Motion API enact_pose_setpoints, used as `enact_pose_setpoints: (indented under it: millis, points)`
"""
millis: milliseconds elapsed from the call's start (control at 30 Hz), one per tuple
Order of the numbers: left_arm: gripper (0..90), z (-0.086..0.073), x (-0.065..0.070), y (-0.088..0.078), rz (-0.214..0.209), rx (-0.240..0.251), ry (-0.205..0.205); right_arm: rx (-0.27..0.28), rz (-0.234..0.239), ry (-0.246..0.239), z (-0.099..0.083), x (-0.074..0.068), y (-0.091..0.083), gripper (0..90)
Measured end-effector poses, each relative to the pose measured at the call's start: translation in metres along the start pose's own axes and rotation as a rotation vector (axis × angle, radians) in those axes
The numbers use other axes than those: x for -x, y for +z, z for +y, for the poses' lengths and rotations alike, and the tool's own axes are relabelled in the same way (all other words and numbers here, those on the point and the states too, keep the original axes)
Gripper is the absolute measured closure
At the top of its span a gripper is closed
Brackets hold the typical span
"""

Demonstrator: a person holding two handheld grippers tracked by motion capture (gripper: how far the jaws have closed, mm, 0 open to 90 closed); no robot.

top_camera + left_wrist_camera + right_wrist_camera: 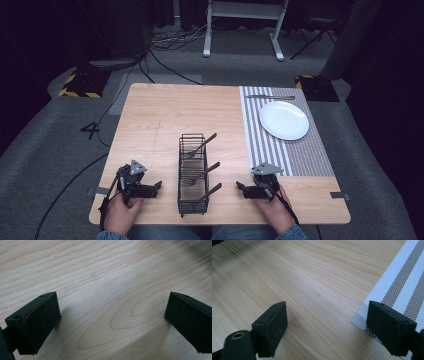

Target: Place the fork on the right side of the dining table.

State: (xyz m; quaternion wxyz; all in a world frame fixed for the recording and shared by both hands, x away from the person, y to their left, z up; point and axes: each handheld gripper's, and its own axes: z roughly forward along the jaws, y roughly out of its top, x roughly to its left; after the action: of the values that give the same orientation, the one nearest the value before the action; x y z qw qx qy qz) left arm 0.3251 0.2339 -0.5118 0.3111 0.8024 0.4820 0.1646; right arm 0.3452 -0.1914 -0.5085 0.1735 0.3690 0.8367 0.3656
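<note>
**Both tongs waiting either side of the cutlery rack**

My left gripper (158,186) rests low on the bare table (165,110), jaws spread wide with nothing between them; in the left gripper view I see only wood grain in the gap. My right gripper (239,186) sits the same way, jaws wide apart and empty, its far jaw over the corner of the striped placemat (300,155). I hold them like this, I think, because the wire rack (192,175) stands between them near my edge of the table, with three forks (206,142) leaning out to the right, handles up and easy to take. The white plate (284,120) lies on the mat well apart, a knife (270,96) just beyond it. There is open wood on both sides of the rack and clear mat beside the plate for laying a fork down. The near table edge is close behind my hands.
</note>
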Motion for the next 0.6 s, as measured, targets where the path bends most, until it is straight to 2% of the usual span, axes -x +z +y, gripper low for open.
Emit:
enact_pose_setpoints:
  millis: [133, 167, 200, 300, 367, 400, 500, 533, 567, 600]
  points:
    - [0.2, 0.001, -0.001, 0.001, -0.005, 0.004, 0.011, -0.012, 0.003, -0.004, 0.001, 0.0, -0.004, 32.5]
    - [0.2, 0.001, -0.001, 0.001, -0.005, 0.004, 0.011, -0.012, 0.003, -0.004, 0.001, 0.0, -0.004, 32.5]
    - [0.2, 0.001, -0.001, 0.001, -0.006, 0.003, 0.014, -0.038, 0.01, -0.009, 0.004, -0.001, -0.007, 39.3]
    - [0.2, 0.002, -0.002, 0.002, -0.013, 0.002, 0.018, -0.053, 0.045, -0.006, 0.01, -0.002, -0.013, 40.7]
    - [0.2, 0.002, -0.002, 0.002, -0.013, 0.002, 0.018, -0.047, 0.052, -0.005, 0.014, -0.003, -0.016, 41.0]
    - [0.2, 0.002, -0.002, 0.002, -0.013, 0.002, 0.018, -0.032, 0.067, -0.006, 0.023, -0.003, -0.024, 42.0]
    - [0.2, 0.002, -0.002, 0.002, -0.013, 0.002, 0.018, -0.01, 0.091, -0.009, 0.038, -0.003, -0.034, 42.8]
    - [0.3, 0.002, -0.002, 0.002, -0.013, 0.002, 0.018, -0.01, 0.091, -0.009, 0.038, -0.003, -0.034, 42.8]
    - [0.3, 0.002, -0.002, 0.002, -0.012, 0.0, 0.018, 0.007, 0.109, -0.018, 0.049, -0.002, -0.04, 43.3]
    - [0.3, 0.002, -0.002, 0.002, -0.012, 0.0, 0.018, 0.012, 0.116, -0.017, 0.053, -0.001, -0.041, 43.6]
